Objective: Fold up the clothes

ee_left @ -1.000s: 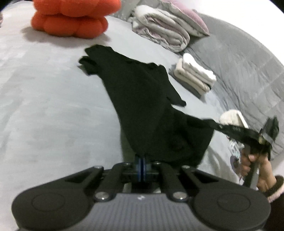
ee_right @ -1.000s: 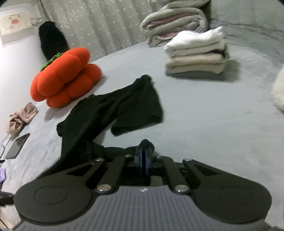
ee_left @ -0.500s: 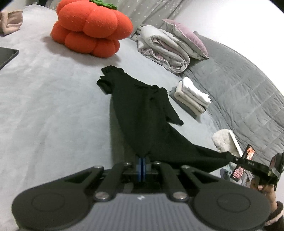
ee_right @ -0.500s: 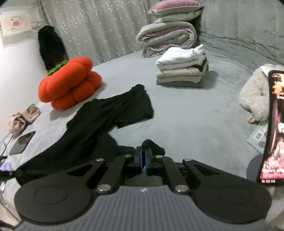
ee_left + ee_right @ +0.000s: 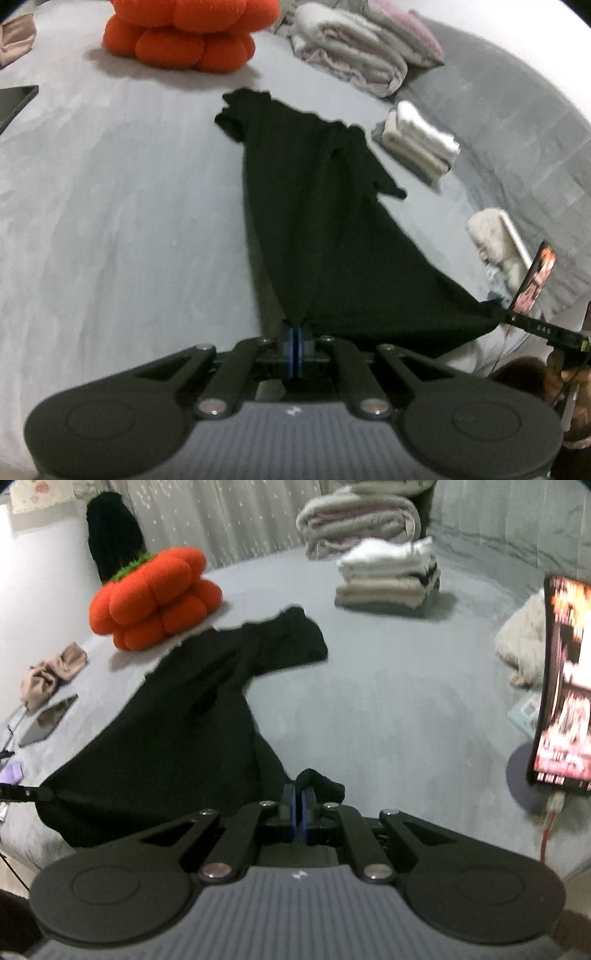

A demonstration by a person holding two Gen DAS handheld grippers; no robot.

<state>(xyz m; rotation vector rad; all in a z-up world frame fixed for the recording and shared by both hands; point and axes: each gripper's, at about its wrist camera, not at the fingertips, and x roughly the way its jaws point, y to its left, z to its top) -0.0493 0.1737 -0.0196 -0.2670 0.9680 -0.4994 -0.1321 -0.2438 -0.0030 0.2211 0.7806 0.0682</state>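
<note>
- Black garment (image 5: pixel 325 229) spread lengthwise on the grey bed cover (image 5: pixel 110 240), far end with its short sleeves flat on the cover, near hem lifted and stretched taut between the two grippers.
- Left gripper (image 5: pixel 295 334) clenched on one corner of the hem, blue pads pressed together with the cloth bunched between them.
- Right gripper (image 5: pixel 300 805) clamped likewise on the opposite corner, a small fold of black fabric poking out above its pads; seen from the left wrist at the far right edge, with a hand (image 5: pixel 569 373) on its handle.
- Orange pumpkin-shaped cushion (image 5: pixel 155 598) beyond the far end of the garment, well apart from it.
- Stack of folded pale clothes (image 5: pixel 388 576) to the right of the garment's sleeves, near but not touching.
- Rolled bedding (image 5: pixel 351 62) behind that stack, topped by a mauve pillow (image 5: pixel 410 33).
- Phone with a lit screen (image 5: pixel 565 686) upright on a stand at the right edge of the bed, a fluffy cream item (image 5: pixel 521 638) just behind it.
- Dark tablet (image 5: pixel 48 720) and a crumpled beige cloth (image 5: pixel 51 672) lying on the cover at the left side.
</note>
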